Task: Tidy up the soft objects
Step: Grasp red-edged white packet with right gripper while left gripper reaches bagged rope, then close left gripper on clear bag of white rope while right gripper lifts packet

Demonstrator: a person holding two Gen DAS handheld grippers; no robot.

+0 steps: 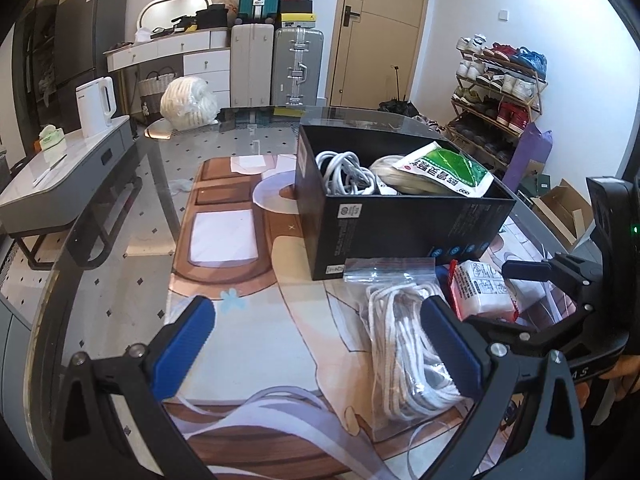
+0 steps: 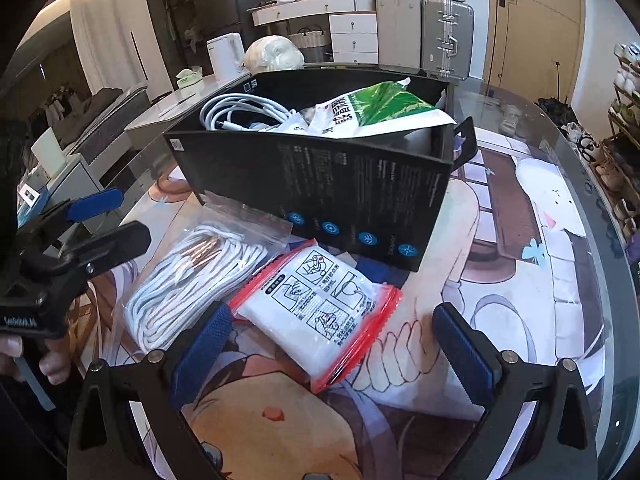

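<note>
both jaws wide, empty; rope bag (image 1: 404, 344) & red-edged pack (image 2: 320, 316) by box (image 1: 400, 224).

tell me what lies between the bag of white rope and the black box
Nothing sits between them: in the right wrist view the rope bag's clear zip top runs right up to the black box's near wall.

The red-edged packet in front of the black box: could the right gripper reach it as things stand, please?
Probably yes: the right gripper is open, and the red-edged packet lies uncovered between its jaws, beside the bagged rope.
</note>
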